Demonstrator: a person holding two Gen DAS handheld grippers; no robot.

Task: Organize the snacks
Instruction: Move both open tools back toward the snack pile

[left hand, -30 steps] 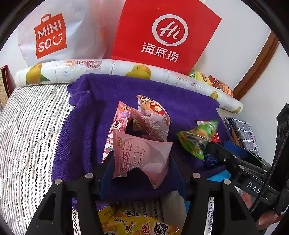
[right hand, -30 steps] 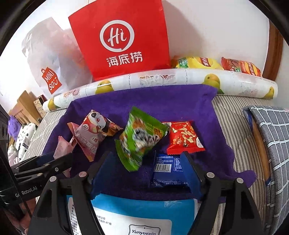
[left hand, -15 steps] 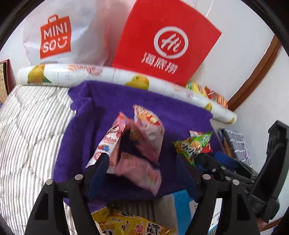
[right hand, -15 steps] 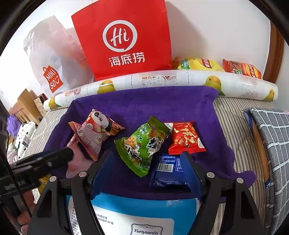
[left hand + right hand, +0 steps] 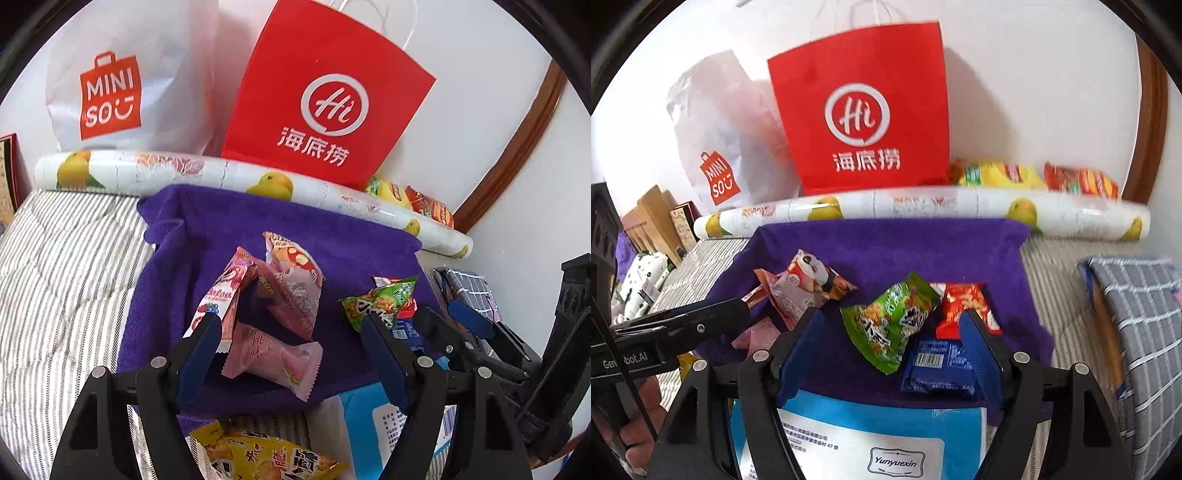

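the left gripper (image 5: 290,332) hangs wide with nothing pinched, the pink packet (image 5: 271,356) lying loose on the purple towel (image 5: 221,229) below it. the right gripper (image 5: 892,326) gapes empty too, above the green packet (image 5: 890,325), pink snacks seemingly grouped left, the others right.

I see a bed with a grey-and-white striped cover (image 5: 62,280). Lying directly on it: a purple towel (image 5: 332,251), a fruit-printed roll (image 5: 155,173) along the towel's far edge, a folded grey checked cloth (image 5: 1145,314) beside the towel, and a blue-and-white package (image 5: 886,435) at the near edge, overlapping the towel.
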